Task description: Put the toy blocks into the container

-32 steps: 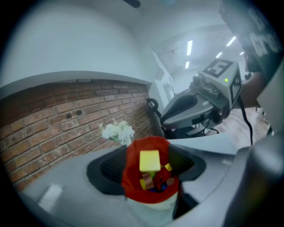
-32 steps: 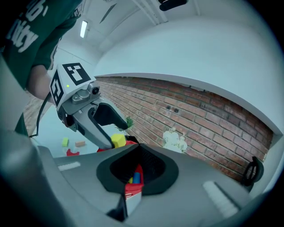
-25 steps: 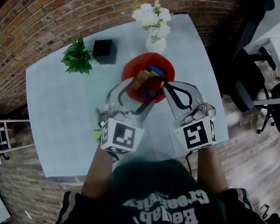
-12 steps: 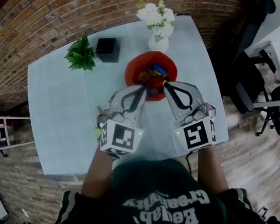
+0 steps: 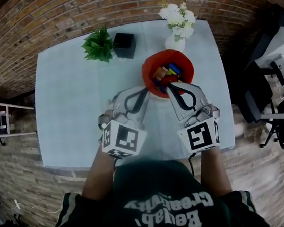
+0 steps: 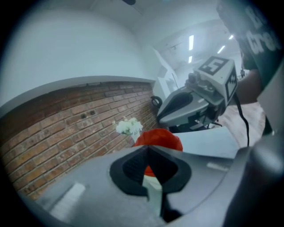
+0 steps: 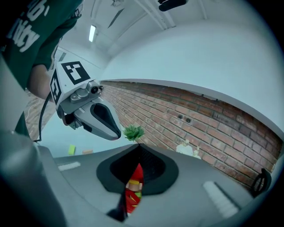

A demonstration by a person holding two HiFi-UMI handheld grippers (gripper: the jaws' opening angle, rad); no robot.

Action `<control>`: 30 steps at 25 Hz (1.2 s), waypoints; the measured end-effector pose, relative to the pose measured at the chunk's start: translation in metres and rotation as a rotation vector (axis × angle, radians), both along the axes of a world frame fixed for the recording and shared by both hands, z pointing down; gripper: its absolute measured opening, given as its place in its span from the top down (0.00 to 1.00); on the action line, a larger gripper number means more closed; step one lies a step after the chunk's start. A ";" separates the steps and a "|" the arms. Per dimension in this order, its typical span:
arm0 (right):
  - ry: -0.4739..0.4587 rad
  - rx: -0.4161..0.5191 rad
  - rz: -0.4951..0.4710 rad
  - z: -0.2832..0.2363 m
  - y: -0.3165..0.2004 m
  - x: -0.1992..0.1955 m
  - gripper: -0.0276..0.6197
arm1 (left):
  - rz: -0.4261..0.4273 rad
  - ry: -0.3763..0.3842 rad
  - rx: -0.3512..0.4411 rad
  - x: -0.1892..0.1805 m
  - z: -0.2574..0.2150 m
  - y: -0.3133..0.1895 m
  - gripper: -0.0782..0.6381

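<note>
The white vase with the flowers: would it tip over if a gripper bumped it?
Probably easily. The white vase looks small, and its flowers spread wider than it, so it seems top-heavy. It looks like glazed pottery, so likely slippery and breakable. It stands close to the red bowl, so a careless reach there might knock it.

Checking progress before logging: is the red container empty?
No, the red container holds several colored blocks, as the head view shows.
</note>
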State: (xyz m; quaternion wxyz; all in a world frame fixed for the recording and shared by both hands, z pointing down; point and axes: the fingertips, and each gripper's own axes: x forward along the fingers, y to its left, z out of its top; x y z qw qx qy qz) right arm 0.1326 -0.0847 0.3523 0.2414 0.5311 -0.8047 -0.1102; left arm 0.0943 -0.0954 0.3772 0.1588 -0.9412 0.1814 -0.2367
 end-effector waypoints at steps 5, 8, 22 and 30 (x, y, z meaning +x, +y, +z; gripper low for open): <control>0.004 0.006 -0.078 -0.002 -0.008 -0.038 0.95 | -0.070 -0.010 0.008 -0.039 -0.002 -0.004 0.89; 0.004 0.011 -0.128 -0.003 -0.014 -0.064 0.95 | -0.112 -0.023 0.012 -0.066 -0.003 -0.006 0.89; -0.011 0.042 -0.314 -0.016 -0.022 -0.170 0.95 | -0.300 -0.048 0.024 -0.176 -0.008 -0.005 0.89; -0.009 0.039 -0.348 -0.014 -0.017 -0.195 0.95 | -0.326 -0.054 0.025 -0.198 -0.008 0.002 0.89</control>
